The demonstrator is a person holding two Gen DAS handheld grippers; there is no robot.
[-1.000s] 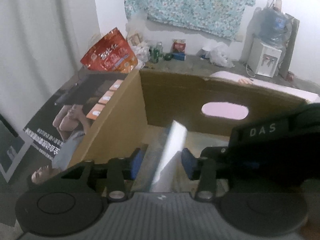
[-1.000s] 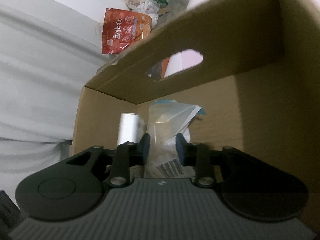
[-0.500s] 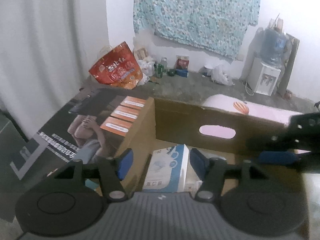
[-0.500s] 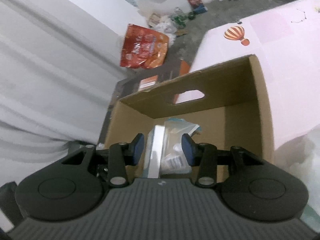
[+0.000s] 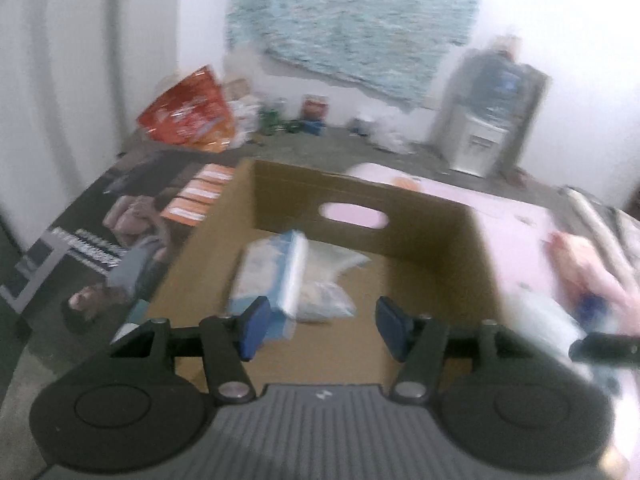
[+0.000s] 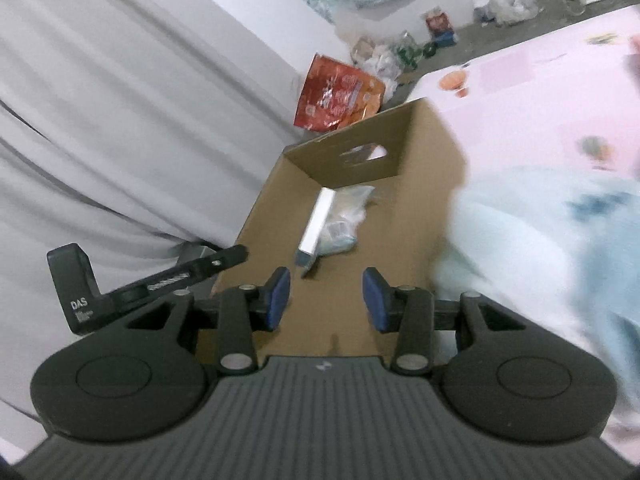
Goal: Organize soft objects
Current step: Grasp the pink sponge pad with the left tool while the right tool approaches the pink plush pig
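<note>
While both hand-held grippers [image 5: 320,322] [image 6: 325,295] gape empty, cardboard box [image 5: 432,288] on pink mat [image 6: 532,92], grey floor [image 5: 320,148]

- I'm seeing a red snack bag [image 5: 188,114] leaning against the white curtain [image 6: 120,120].
- A water dispenser [image 5: 488,120] is standing by the far wall.
- A blue patterned cloth [image 5: 352,20] is hanging there.
- A dark poster [image 5: 120,216] is lying on the floor.

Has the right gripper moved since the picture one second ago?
Yes. The right gripper has pulled up and back out of the cardboard box, its fingers just opened, leaving the clear bag on the box floor.
</note>
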